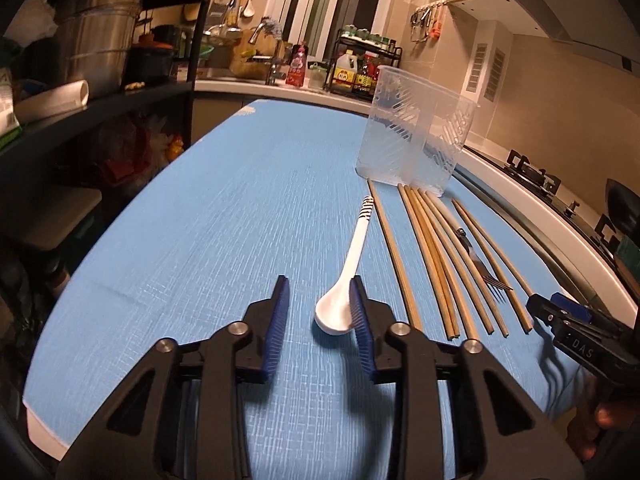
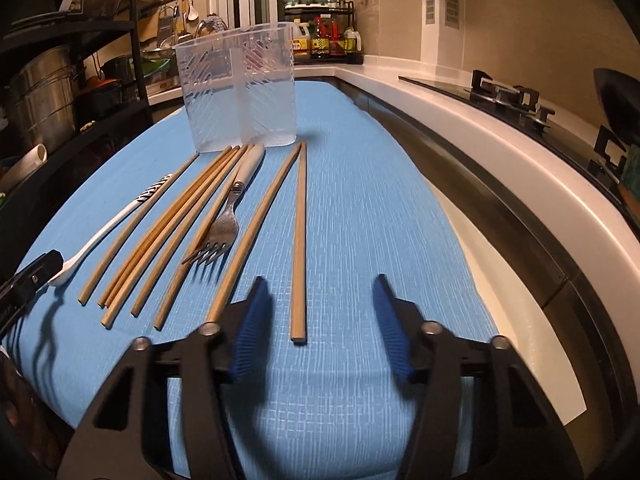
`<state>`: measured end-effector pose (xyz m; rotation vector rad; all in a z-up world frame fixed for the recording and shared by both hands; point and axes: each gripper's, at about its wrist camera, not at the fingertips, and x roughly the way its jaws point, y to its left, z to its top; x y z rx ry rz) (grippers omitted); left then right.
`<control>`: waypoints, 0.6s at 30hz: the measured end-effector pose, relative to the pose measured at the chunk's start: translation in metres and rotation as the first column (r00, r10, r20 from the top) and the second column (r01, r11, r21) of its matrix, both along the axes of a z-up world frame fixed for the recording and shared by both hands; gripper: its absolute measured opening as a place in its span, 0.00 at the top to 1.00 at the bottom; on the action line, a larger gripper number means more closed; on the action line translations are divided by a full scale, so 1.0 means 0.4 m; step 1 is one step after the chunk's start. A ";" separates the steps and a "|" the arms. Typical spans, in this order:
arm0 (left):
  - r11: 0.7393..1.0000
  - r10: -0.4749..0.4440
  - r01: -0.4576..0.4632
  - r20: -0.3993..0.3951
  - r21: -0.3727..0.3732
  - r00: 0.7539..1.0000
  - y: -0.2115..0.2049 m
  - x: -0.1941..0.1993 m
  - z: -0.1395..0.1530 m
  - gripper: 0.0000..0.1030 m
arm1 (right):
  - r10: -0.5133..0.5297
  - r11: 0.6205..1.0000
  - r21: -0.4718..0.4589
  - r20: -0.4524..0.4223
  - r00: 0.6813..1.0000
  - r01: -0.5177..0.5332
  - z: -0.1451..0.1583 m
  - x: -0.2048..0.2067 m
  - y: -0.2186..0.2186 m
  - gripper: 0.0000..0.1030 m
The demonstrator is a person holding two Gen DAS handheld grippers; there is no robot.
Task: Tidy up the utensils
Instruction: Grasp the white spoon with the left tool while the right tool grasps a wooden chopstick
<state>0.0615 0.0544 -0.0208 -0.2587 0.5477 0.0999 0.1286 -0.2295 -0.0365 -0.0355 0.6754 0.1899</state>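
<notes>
We note the blue mat (image 1: 200,240) covering the work surface. The clear two-compartment holder (image 2: 240,92) stands upright at the far end, apparently empty. Near of it the utensils lie flat in a row: a fan of wooden chopsticks (image 2: 168,232), the fork (image 2: 218,236) resting across some of them with tines toward us, and the white spoon (image 1: 348,268) at the left end of the row.

Left gripper (image 1: 320,300): jaws partly open around the spoon's bowl, right pad at or touching its edge, left pad clear. No grip yet.

Right gripper (image 2: 320,300): jaws moderately wide, straddling the near end of the rightmost chopstick (image 2: 299,248), pads not on it.

Judged step: first pick-ups, nothing sorted yet. Next calls for both to close firmly, lift, then tip the pieces upright over the holder's compartments.
</notes>
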 end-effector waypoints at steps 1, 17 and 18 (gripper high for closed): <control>1.000 0.000 0.000 -0.008 0.001 1.000 -0.002 0.003 -0.006 0.75 | -0.001 1.000 0.000 0.002 1.000 0.001 0.000 -0.001 -0.001 0.64; 0.987 0.026 -0.032 0.034 0.158 0.999 -0.071 -0.031 -0.014 0.89 | 0.026 1.000 -0.004 0.014 1.000 -0.026 0.003 -0.023 -0.005 0.93; 0.987 0.029 -0.034 0.036 0.160 0.999 -0.070 -0.033 -0.011 0.89 | 0.025 1.000 -0.005 0.016 1.000 -0.025 0.005 -0.024 -0.009 0.93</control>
